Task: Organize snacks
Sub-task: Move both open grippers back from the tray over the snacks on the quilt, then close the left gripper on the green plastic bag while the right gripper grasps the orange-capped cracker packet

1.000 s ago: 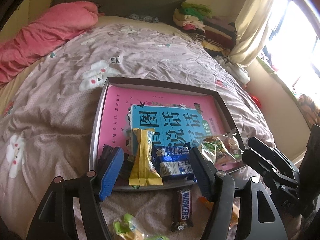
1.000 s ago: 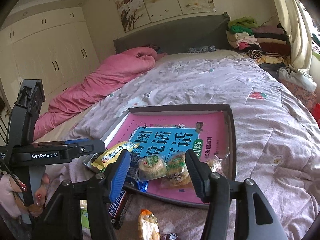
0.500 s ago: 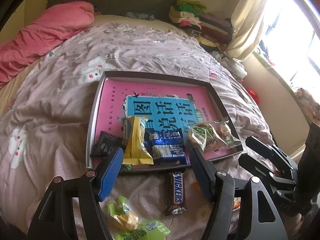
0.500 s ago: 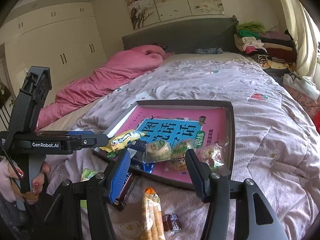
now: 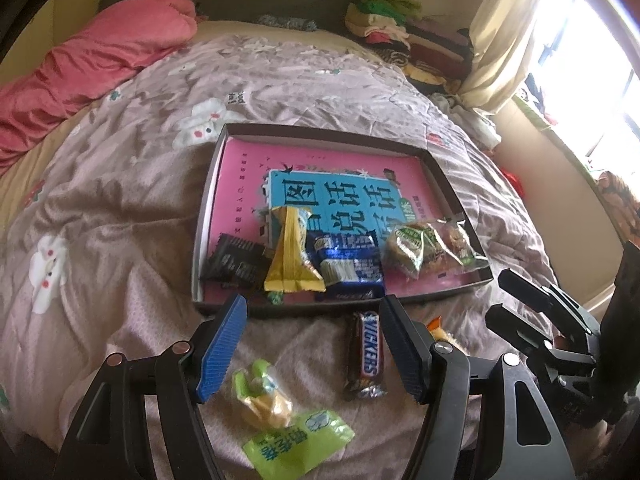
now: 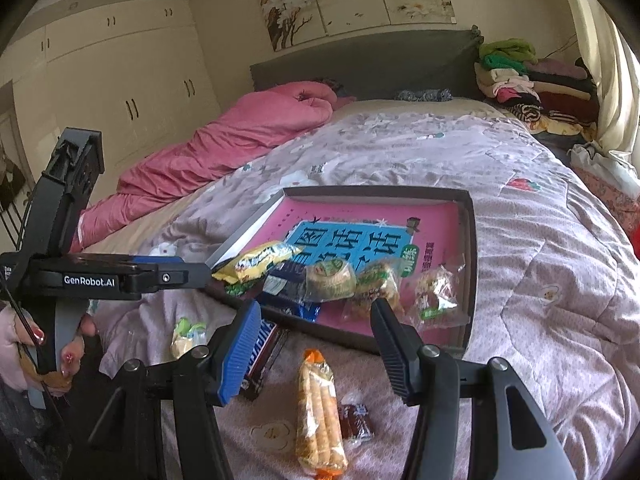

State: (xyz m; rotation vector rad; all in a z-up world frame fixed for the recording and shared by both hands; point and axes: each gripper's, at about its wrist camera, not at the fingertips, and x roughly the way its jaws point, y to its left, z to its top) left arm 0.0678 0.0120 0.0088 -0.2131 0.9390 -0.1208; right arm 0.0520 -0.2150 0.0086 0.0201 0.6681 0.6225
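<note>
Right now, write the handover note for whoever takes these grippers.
Left gripper: open, empty, hovering over the quilt just short of the tray.
Right gripper: open, empty, beside it.
Done: in the tray lie a black packet, yellow packet, blue packet and clear-wrapped cakes.
Left: on the quilt lie the Snickers, green bag, a small yellow cake, the orange stick pack and a small brown candy. The Snickers sits nearest the left gripper.

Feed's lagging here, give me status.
Left claw, right claw: open, empty. Snickers bar on quilt outside tray. Nothing in the way.
</note>
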